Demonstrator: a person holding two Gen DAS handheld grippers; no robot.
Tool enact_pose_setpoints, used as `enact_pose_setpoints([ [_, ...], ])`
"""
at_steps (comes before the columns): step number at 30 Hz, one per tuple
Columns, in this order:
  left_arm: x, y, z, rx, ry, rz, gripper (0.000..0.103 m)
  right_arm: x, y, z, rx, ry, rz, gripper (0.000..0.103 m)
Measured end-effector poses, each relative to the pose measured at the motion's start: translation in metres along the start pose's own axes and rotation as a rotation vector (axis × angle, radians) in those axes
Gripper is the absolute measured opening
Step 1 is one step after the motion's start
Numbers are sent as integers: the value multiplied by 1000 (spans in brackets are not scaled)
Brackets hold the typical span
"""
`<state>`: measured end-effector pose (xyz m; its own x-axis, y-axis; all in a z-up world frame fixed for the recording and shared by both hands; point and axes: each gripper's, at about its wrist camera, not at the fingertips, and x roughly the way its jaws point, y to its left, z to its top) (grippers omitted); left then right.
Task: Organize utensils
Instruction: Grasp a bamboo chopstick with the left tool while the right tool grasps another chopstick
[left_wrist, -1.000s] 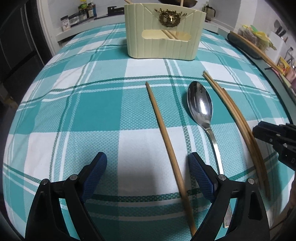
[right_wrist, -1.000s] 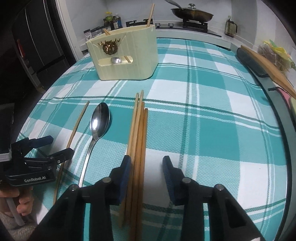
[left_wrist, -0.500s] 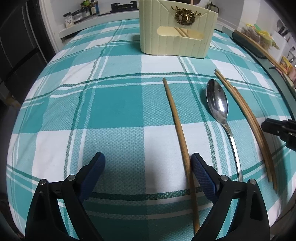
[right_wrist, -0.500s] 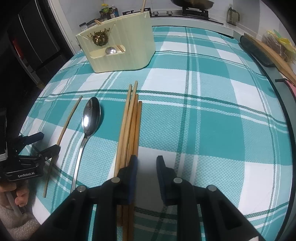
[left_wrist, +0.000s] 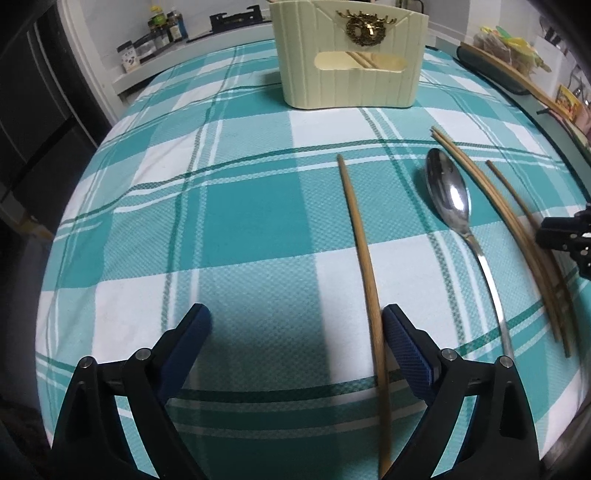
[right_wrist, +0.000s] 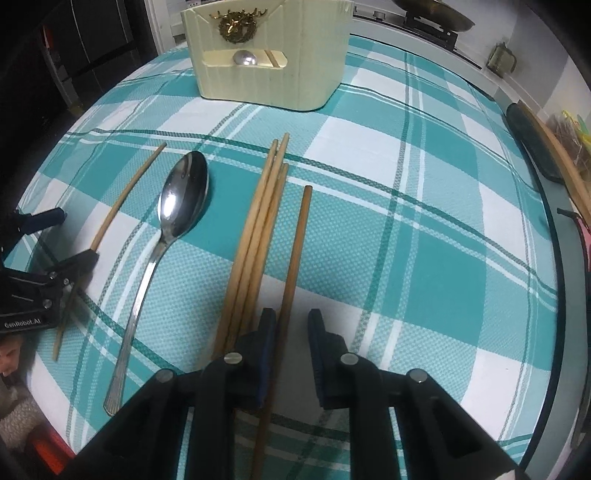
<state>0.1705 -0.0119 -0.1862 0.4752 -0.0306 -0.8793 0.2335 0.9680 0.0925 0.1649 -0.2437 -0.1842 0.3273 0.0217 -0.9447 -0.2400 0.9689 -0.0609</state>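
Note:
On the teal checked tablecloth (left_wrist: 258, 206) lie a single wooden chopstick (left_wrist: 360, 251), a steel spoon (left_wrist: 448, 195) and more chopsticks (left_wrist: 517, 236). My left gripper (left_wrist: 299, 332) is open wide, and the single chopstick runs just inside its right finger. In the right wrist view a lone chopstick (right_wrist: 295, 266) lies apart from a bundle of three (right_wrist: 258, 236). It passes between the closing jaws of my right gripper (right_wrist: 291, 332), close by the left pad with a gap to the right pad. The cream utensil holder (right_wrist: 266, 55) stands at the back.
A pan (right_wrist: 432, 14) sits on the stove behind the table. A dark board (right_wrist: 535, 147) lies along the right edge. Jars (left_wrist: 162, 26) line a shelf at back left. The table's near edge runs under both grippers.
The right jaws have narrowed. One chopstick has come away from the bundle to the right and now lies between them. The left gripper has shifted left, so its chopstick sits by the right finger.

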Motion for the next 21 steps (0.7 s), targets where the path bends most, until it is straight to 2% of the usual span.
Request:
enact_pose_setpoints([
  [4,8,19,10,-9,62,-64,94,-1,-11,-4,5,30,27,22],
  [7,14,11,23,55,80,-80,91,2,-12,3,-4,36,35,27],
  [10,19,-4,39,136,81,-85,84,7,-14,17,-2,27,35,30],
  [13,24,-14,57,176,89,-111,66,15,-18,35,21,6,53,31],
  [15,29,-16,69,173,99,-171,25,20,-20,47,34,-6,56,31],
  [16,30,-17,75,176,97,-171,12,22,-20,52,34,-10,49,20],
  [17,32,-18,79,179,101,-163,4,24,-22,57,48,-14,52,12],
  [18,33,-19,82,181,96,-162,4,25,-25,60,73,-11,66,6],
  [21,19,-10,87,153,30,-202,4,15,-33,63,134,-63,103,6],
])
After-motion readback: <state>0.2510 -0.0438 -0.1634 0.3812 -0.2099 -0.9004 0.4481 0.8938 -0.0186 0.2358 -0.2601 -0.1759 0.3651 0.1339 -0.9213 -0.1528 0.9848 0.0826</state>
